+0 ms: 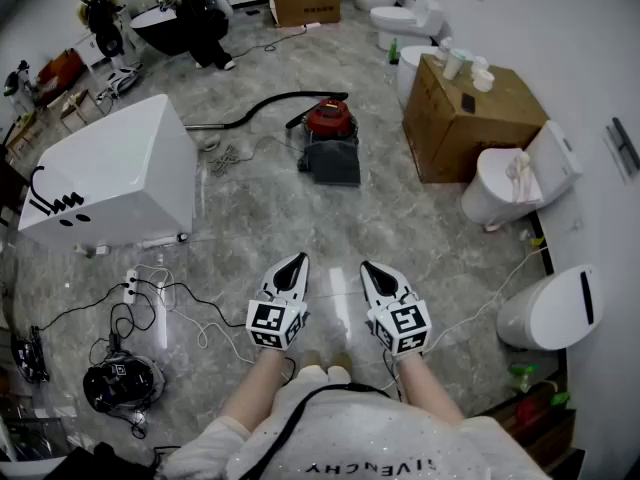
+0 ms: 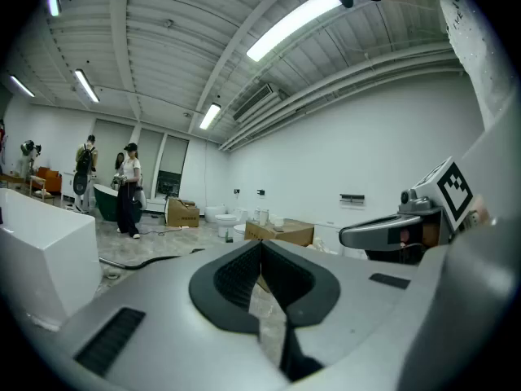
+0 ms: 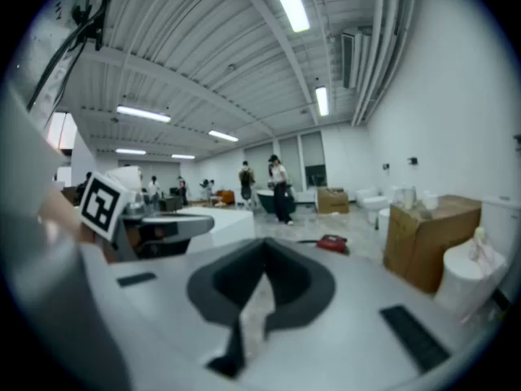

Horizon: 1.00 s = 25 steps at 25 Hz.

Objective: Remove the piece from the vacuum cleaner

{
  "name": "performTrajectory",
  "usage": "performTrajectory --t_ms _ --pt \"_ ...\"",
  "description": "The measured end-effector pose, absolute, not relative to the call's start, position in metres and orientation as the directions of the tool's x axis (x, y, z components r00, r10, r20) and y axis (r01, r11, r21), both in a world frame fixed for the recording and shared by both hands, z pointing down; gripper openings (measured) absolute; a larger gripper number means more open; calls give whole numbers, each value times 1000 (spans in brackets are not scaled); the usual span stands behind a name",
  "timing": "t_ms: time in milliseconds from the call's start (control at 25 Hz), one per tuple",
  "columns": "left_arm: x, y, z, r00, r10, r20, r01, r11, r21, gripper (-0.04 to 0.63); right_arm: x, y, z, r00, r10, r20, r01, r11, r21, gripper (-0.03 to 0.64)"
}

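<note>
Room: large hall, grey marble floor [image 1: 250, 223]
Vacuum cleaner [image 1: 328, 138]: stands on the floor, well ahead of both grippers
Handling: body probably heavy and rigid; black hose [image 1: 262, 102] bendy, best held at its stiff end
Left gripper [image 1: 296, 260]: clenched, empty
Right gripper [image 1: 368, 266]: clenched, empty

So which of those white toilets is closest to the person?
The toilet at the head view's lower right, against the wall; the others stand farther along that wall, beside and beyond the cardboard box.
</note>
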<state>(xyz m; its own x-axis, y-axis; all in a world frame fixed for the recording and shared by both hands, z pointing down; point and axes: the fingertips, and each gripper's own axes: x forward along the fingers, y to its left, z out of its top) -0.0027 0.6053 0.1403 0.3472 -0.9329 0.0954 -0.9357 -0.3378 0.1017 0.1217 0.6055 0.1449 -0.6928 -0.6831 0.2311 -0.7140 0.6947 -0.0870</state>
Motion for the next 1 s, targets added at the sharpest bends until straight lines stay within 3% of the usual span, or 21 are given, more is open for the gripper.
performTrajectory --t_ms 520,1000 --pt "15 585 164 333 -935 120 -940 -319 124 23 152 583 171 -675 -690 262 -732 670 -120 15" --pt "1 448 186 367 -918 150 -927 -348 141 23 136 454 190 -663 -677 319 -736 669 -109 15"
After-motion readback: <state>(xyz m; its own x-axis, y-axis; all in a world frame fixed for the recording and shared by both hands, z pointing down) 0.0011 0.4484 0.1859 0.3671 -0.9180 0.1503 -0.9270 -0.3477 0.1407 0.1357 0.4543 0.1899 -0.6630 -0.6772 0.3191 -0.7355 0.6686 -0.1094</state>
